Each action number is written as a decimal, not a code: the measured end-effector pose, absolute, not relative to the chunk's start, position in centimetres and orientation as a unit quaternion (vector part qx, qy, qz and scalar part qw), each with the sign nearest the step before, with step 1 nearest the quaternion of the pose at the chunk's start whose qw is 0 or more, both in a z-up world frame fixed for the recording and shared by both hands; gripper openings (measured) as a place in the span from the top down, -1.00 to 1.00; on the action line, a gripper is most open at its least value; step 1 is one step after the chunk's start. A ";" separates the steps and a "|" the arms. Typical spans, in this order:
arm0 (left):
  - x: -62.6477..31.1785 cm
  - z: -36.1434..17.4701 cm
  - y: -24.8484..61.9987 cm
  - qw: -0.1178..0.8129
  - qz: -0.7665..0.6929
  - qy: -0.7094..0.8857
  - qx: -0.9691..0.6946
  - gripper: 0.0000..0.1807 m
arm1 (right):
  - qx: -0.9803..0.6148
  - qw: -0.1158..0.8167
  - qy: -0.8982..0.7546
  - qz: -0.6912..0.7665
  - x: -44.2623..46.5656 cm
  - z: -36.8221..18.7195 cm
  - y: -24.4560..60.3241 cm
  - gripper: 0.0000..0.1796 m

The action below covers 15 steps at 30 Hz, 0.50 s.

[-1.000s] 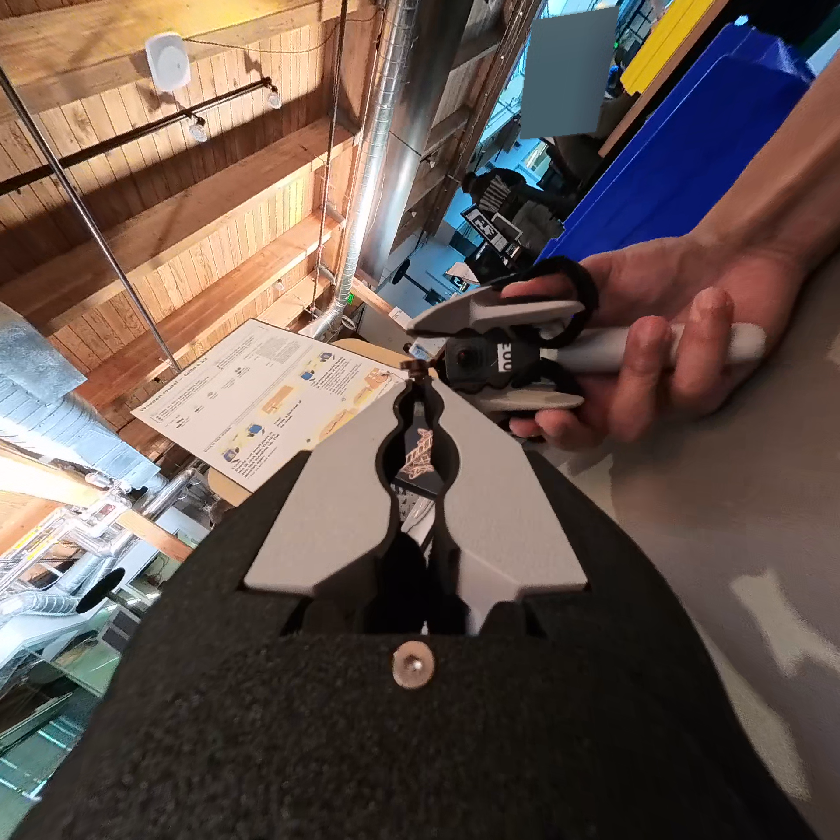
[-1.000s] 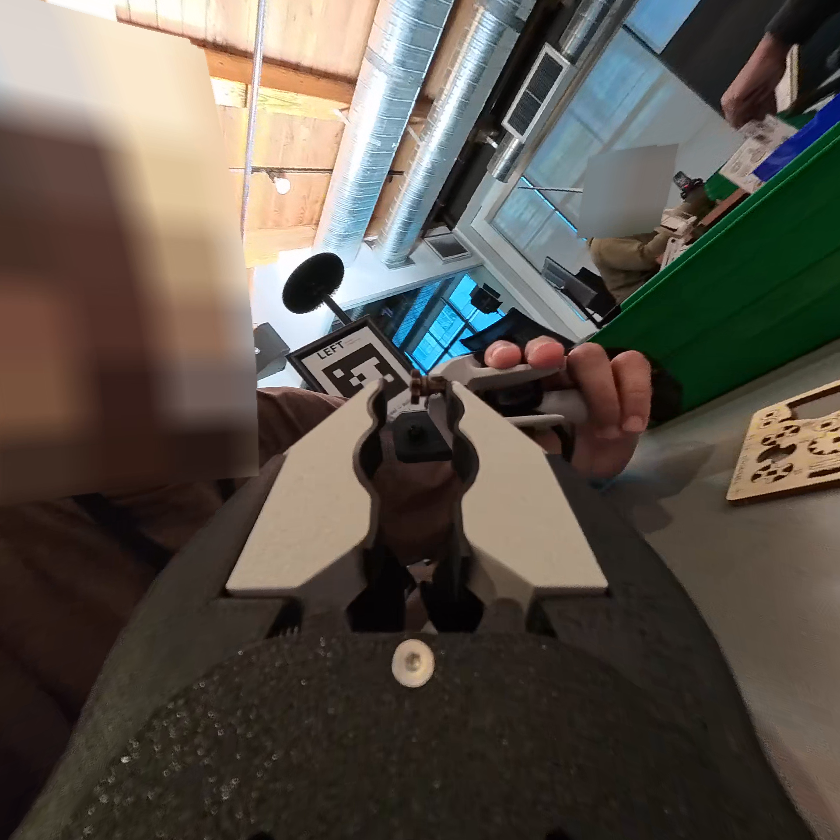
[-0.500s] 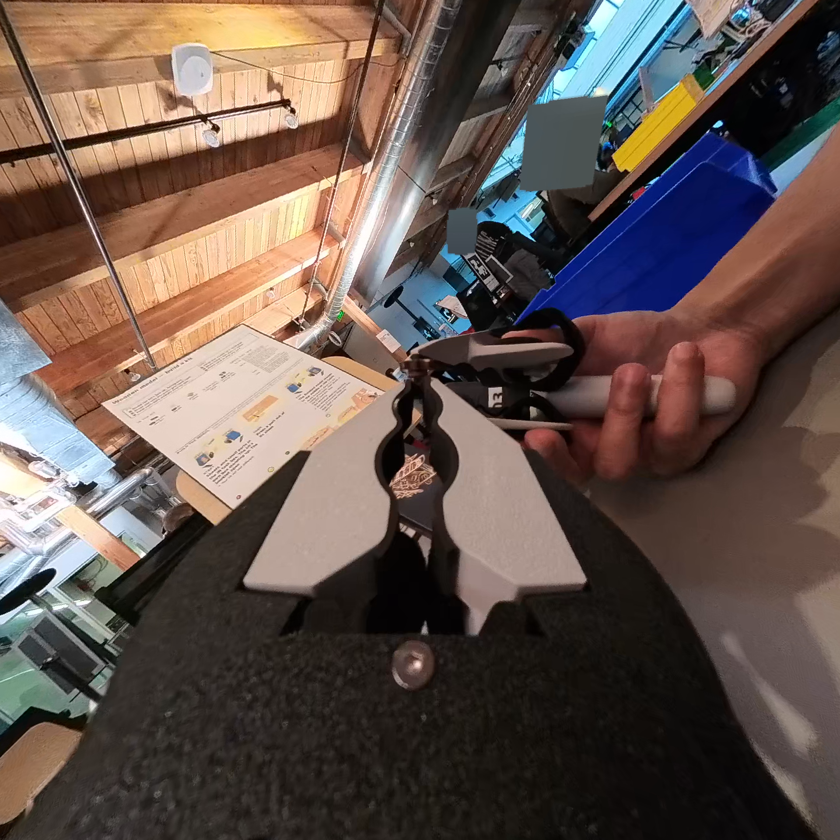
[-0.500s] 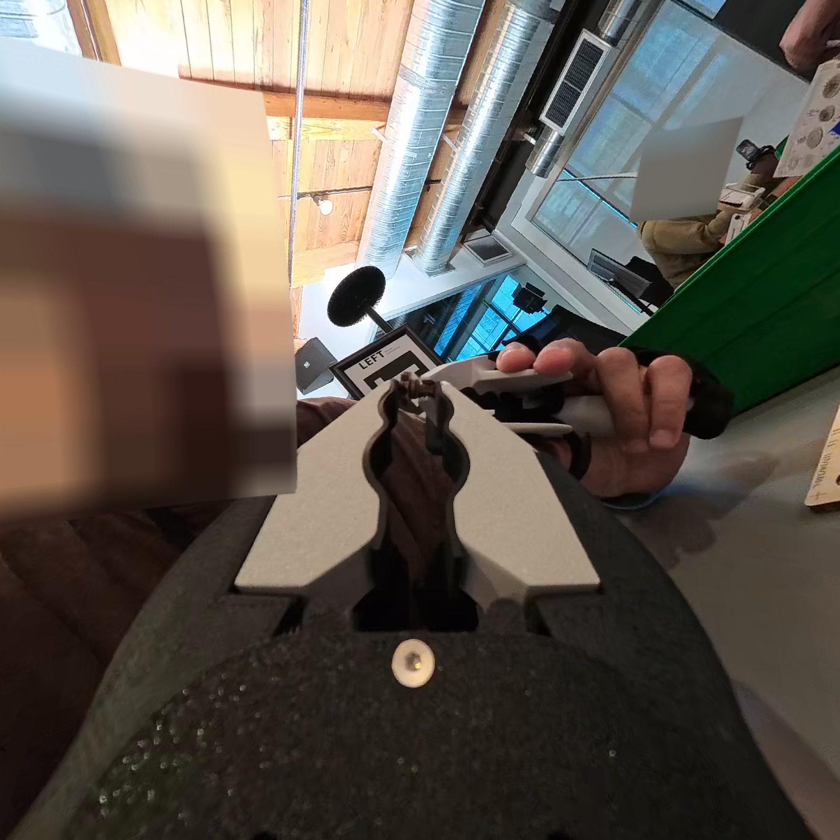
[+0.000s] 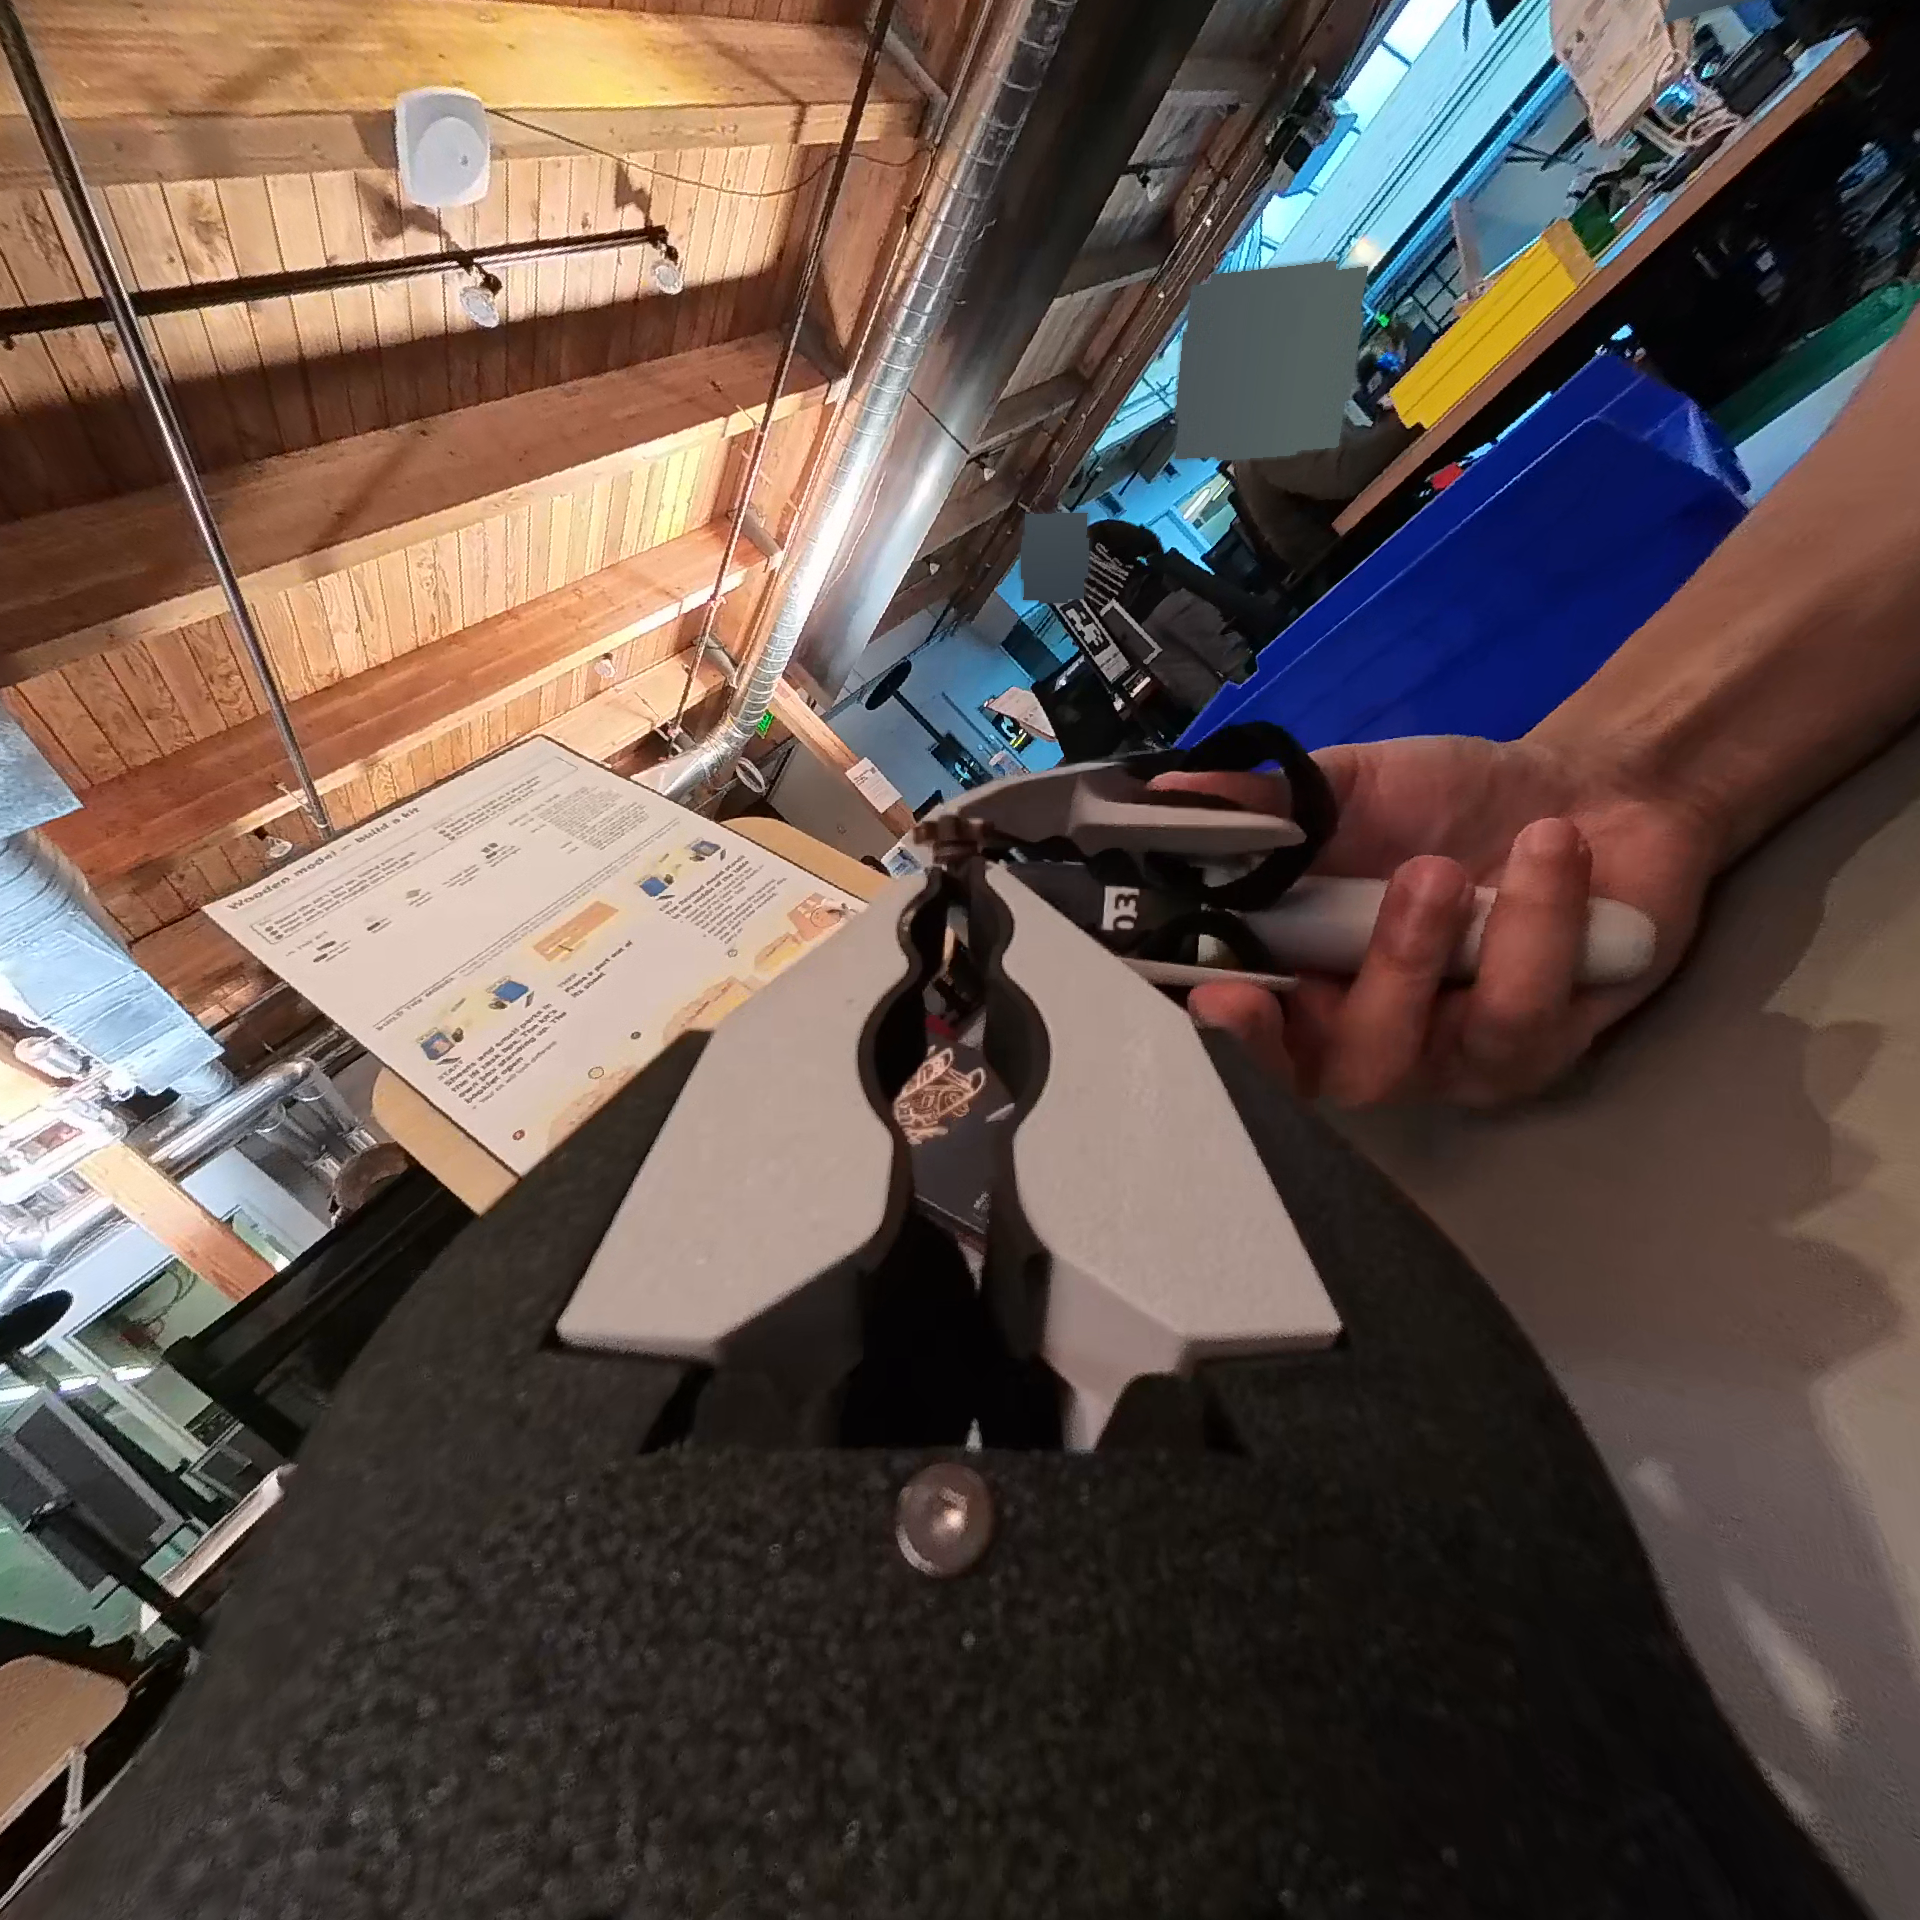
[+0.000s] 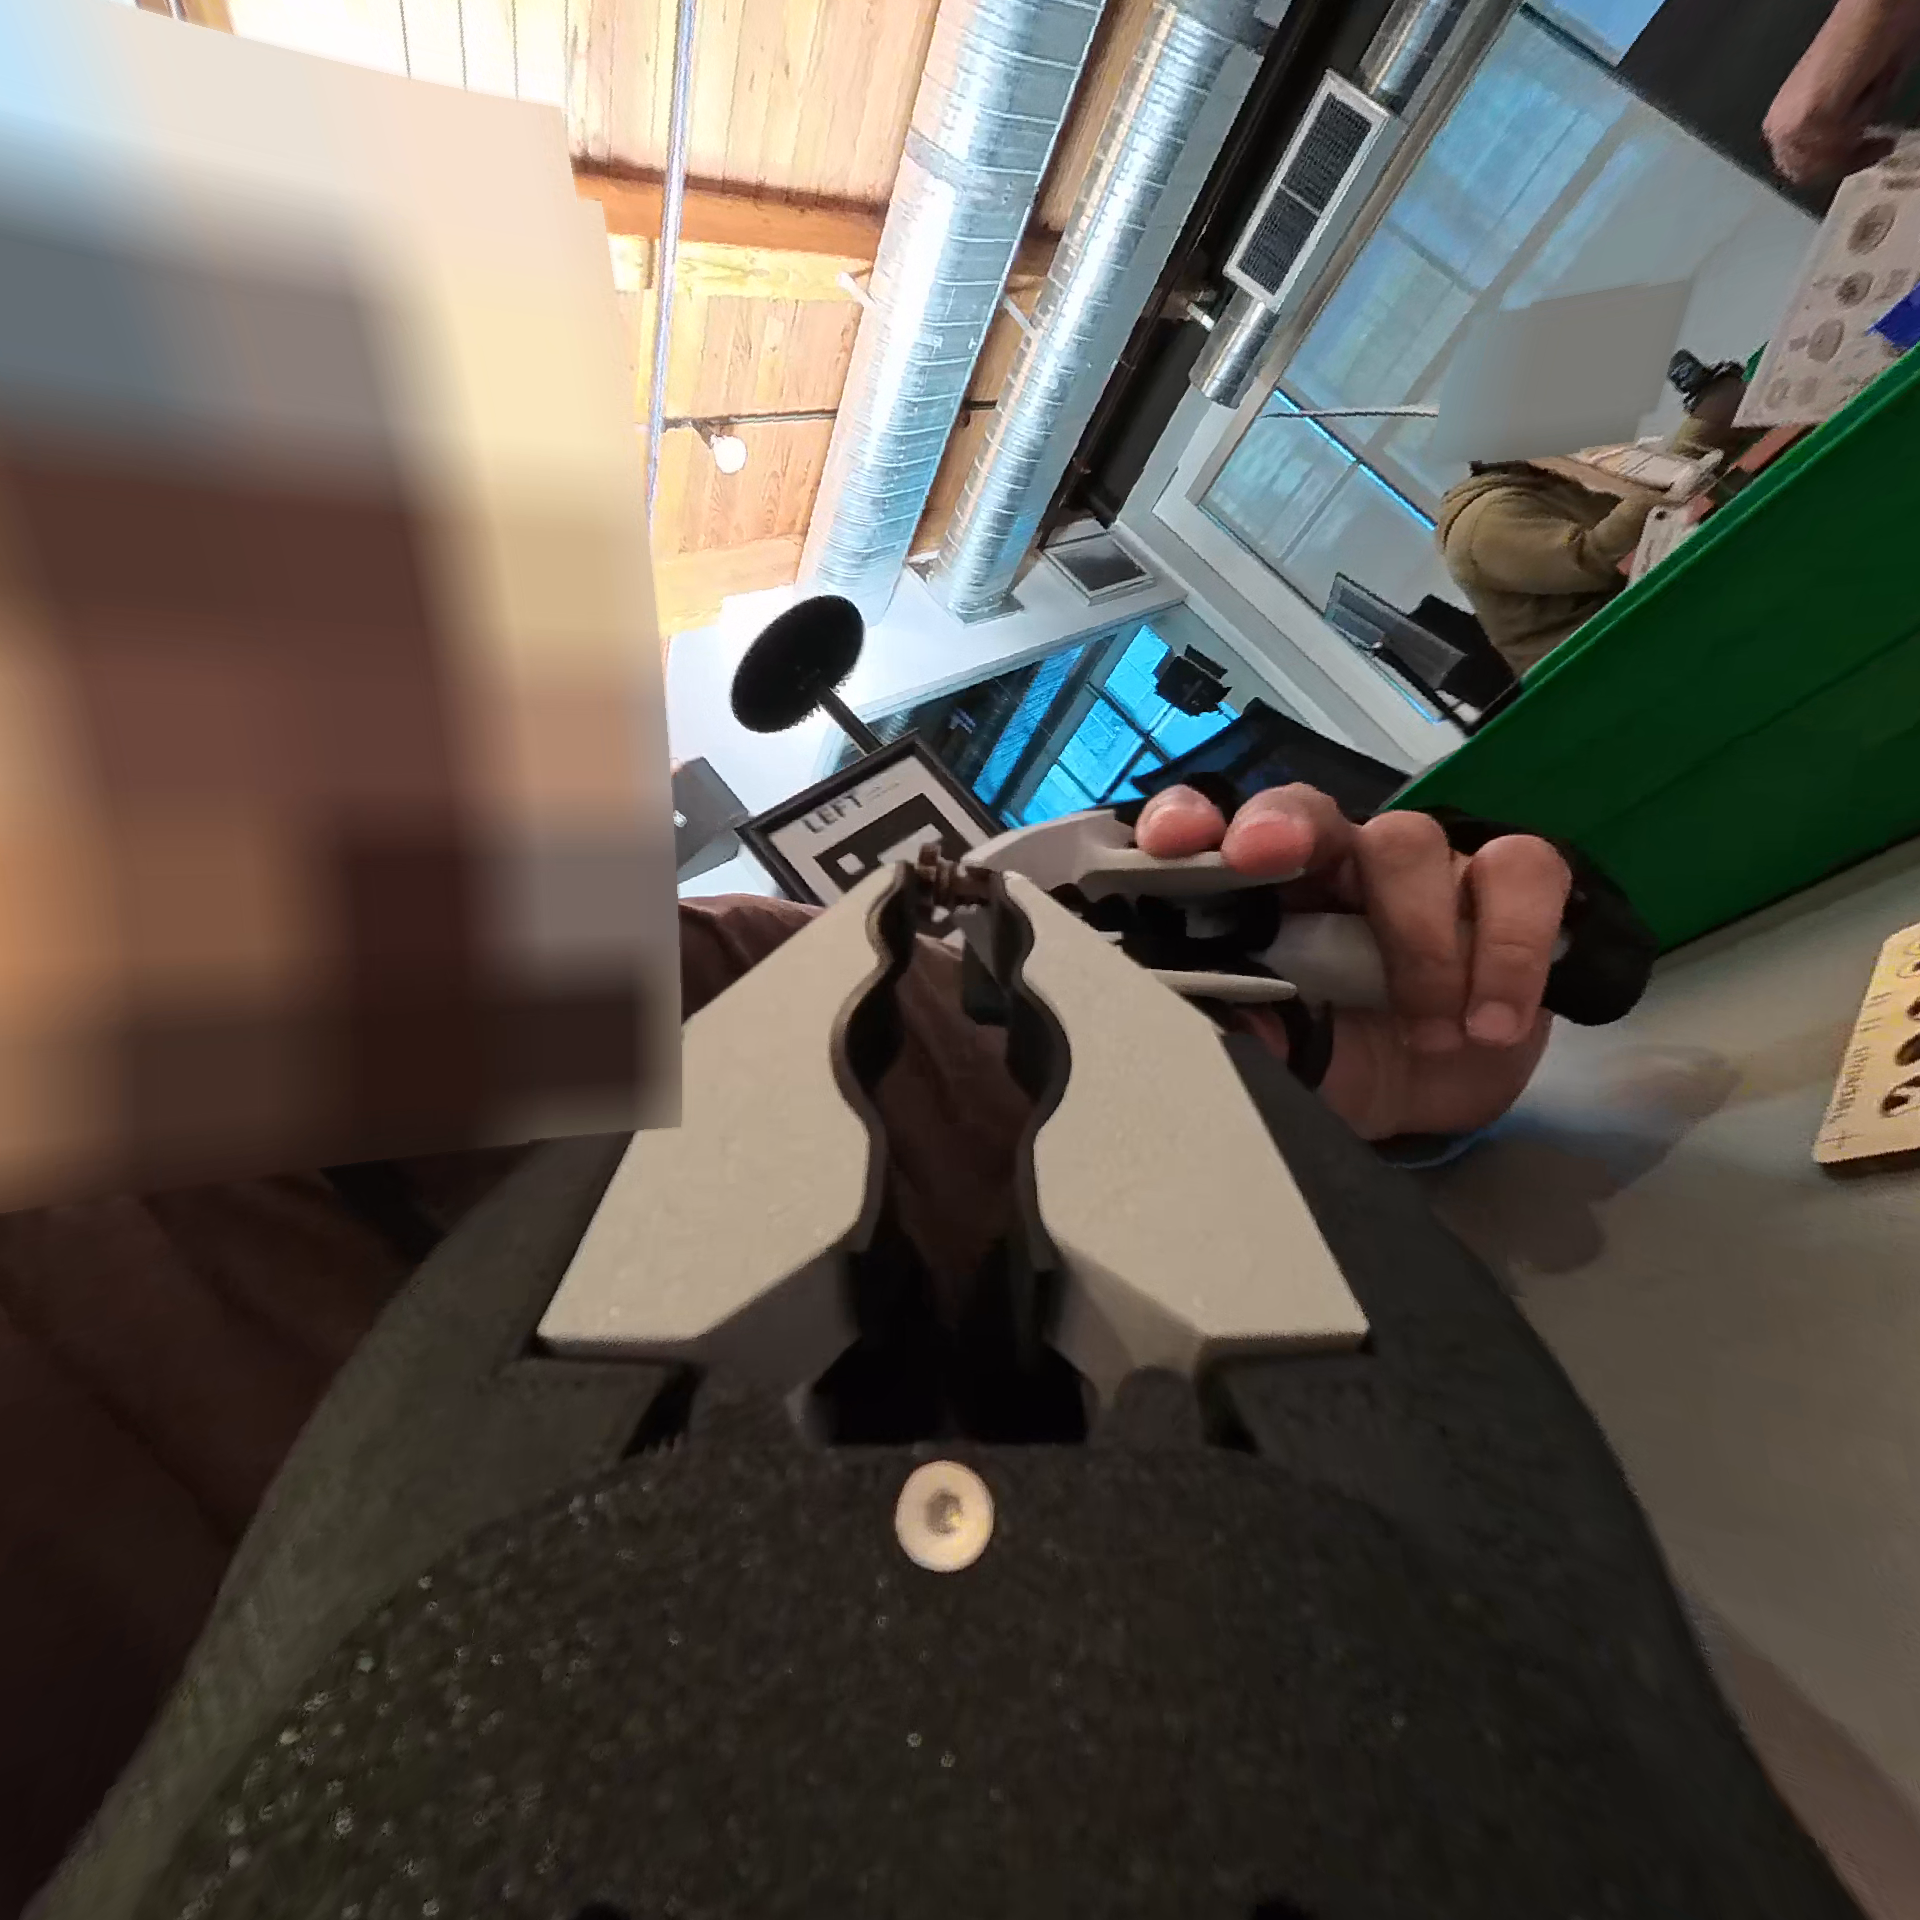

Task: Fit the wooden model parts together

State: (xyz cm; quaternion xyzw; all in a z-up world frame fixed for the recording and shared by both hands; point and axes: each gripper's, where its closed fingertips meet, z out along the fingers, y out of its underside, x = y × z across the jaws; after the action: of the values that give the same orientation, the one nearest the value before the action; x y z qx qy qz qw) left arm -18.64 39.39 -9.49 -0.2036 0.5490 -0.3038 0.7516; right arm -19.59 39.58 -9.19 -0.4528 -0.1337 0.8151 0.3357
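Note:
Both grippers are raised above the grey table (image 5: 1714, 1351) and meet tip to tip. In the left wrist view my left gripper (image 5: 958, 883) is nearly shut, with a tiny dark brown wooden part (image 5: 951, 834) at its tips. The right gripper (image 5: 961, 821), held by a hand (image 5: 1475, 935), touches the same spot from the right. In the right wrist view my right gripper (image 6: 948, 883) is shut on a small brown wooden part (image 6: 938, 868). The left gripper (image 6: 982, 854), in a hand (image 6: 1403, 935), presses against it. How the parts join is too small to tell.
An instruction sheet on a board (image 5: 520, 935) stands behind the left gripper. A blue bin (image 5: 1507, 603) and a green bin (image 6: 1714, 748) stand on the table. A laser-cut wooden sheet (image 6: 1870, 1060) lies at the right edge. People sit in the background. Left and right tips are no more than a few centimetres apart.
Both grippers stayed tip to tip while tilting and shifting. The right gripper's tip has come closer onto the left gripper's tips. The wooden sheet has slid towards the right edge of the right view.

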 end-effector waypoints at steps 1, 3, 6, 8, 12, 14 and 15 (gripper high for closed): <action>-18.6 -9.5 39.4 0.751 -0.304 0.549 -0.205 0.99 | -0.449 0.321 -0.124 0.825 -19.6 -9.2 39.6 0.84; -18.7 -9.4 39.4 0.750 -0.311 0.547 -0.205 0.99 | -0.441 0.300 -0.118 0.838 -19.7 -9.0 39.5 0.84; -18.8 -9.3 39.2 0.746 -0.320 0.547 -0.204 0.99 | -0.444 0.309 -0.129 0.831 -19.7 -8.9 39.3 0.84; -18.7 -9.3 39.0 0.739 -0.336 0.544 -0.209 0.99 | -0.443 0.308 -0.132 0.832 -19.7 -8.9 39.1 0.84; -18.7 -9.3 39.2 0.734 -0.347 0.542 -0.217 0.99 | -0.443 0.305 -0.129 0.833 -19.7 -8.8 39.2 0.81; -18.7 -9.3 39.3 0.729 -0.354 0.542 -0.223 0.99 | -0.444 0.308 -0.131 0.831 -19.6 -8.8 39.2 0.78; -18.7 -9.3 39.3 0.728 -0.354 0.543 -0.222 0.99 | -0.444 0.309 -0.134 0.830 -19.6 -8.8 39.1 0.76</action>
State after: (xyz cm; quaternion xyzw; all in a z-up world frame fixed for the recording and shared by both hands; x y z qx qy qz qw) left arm -18.72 39.28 -9.32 -0.2221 0.5427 -0.3543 0.7285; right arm -19.59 39.13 -8.76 -0.4443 -0.1343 0.8302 0.3089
